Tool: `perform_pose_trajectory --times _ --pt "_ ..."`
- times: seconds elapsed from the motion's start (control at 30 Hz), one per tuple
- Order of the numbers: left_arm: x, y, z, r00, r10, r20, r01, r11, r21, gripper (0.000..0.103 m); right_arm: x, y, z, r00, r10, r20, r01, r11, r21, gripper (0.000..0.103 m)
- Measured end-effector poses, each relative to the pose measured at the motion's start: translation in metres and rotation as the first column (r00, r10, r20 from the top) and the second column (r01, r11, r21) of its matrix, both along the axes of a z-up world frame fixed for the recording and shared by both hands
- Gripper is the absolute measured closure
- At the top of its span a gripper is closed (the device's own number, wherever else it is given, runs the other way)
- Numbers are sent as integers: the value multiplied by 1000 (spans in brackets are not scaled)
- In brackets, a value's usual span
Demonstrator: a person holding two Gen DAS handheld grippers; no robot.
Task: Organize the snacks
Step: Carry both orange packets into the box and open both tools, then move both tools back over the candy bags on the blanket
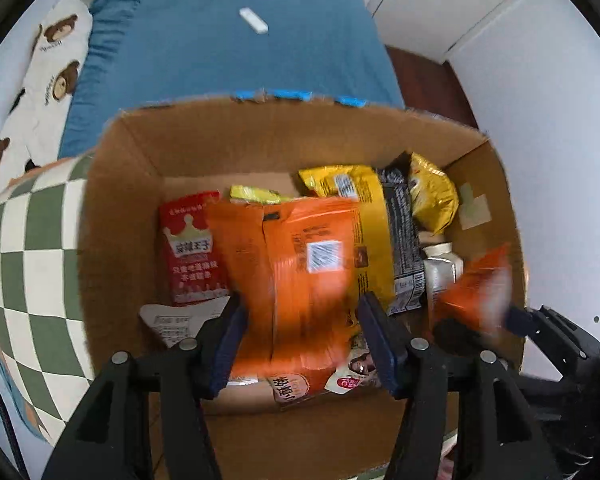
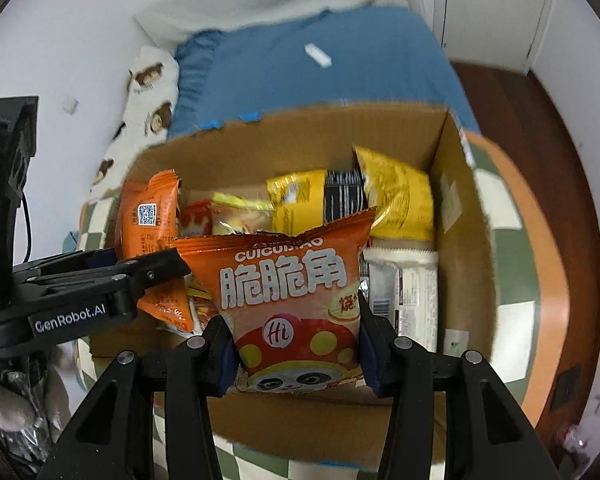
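I have an orange snack bag (image 1: pixel 296 280) between the fingers of my left hand-held gripper (image 1: pixel 300 336) and a second orange bag, the panda one (image 2: pixel 296 304), in my right hand-held gripper (image 2: pixel 296 356), both hanging over the open cardboard box (image 1: pixel 132 200). Each gripper seems to be grasping its bag, though the blur leaves me unsure how firmly. To do this well, I would lower each bag into the box upright beside the yellow packets (image 2: pixel 396 196) before letting go, keeping the two grippers apart. The box sits on a green-and-white checked mat (image 1: pixel 32 256), with a blue-covered bed (image 1: pixel 236 60) behind and white cupboard doors (image 1: pixel 540 92) to the side.
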State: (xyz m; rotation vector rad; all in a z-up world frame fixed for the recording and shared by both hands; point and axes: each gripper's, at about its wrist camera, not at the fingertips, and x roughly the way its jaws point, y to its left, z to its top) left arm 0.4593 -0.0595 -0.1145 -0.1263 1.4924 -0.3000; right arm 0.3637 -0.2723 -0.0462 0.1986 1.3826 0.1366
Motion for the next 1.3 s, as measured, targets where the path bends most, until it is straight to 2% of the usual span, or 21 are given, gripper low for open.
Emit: perform_pose_trajectory --times 0.03,0.07,0.1,0.13,0.27,0.37,0.8,1.0,1.3 --pt "1 0 -3 1000 7 -8 -7 1000 6 39 3 -1 -5 1000 -2 -14 2 1000 -14 27" --pt "2 0 -6 1000 8 -5 -8 1000 19 24 5 -2 -9 1000 -7 -23 6 999 -37 8" --pt "0 0 -7 1000 9 2 -9 1000 29 15 7 -4 -12 1000 -9 -27 8 999 -50 4" --pt "0 1 -7 1000 11 6 -12 999 37 8 8 -5 -15 999 -11 -30 9 998 -60 4" --pt "-7 3 -8 1000 16 14 -17 998 63 3 8 -8 -19 999 -16 -38 13 996 -87 4" --pt "-16 5 -4 999 24 29 -26 997 67 3 4 -9 -16 1000 -14 -25 11 992 -128 4" --pt "-76 21 38 982 55 180 -73 993 94 3 -46 -7 19 999 -20 43 26 987 -159 4" --pt "-104 22 65 957 50 286 -87 989 118 3 -72 -6 40 994 -17 107 36 983 -180 4" --pt "-158 29 108 895 71 441 -132 985 109 3 -122 -4 86 964 -25 264 80 976 -202 4"
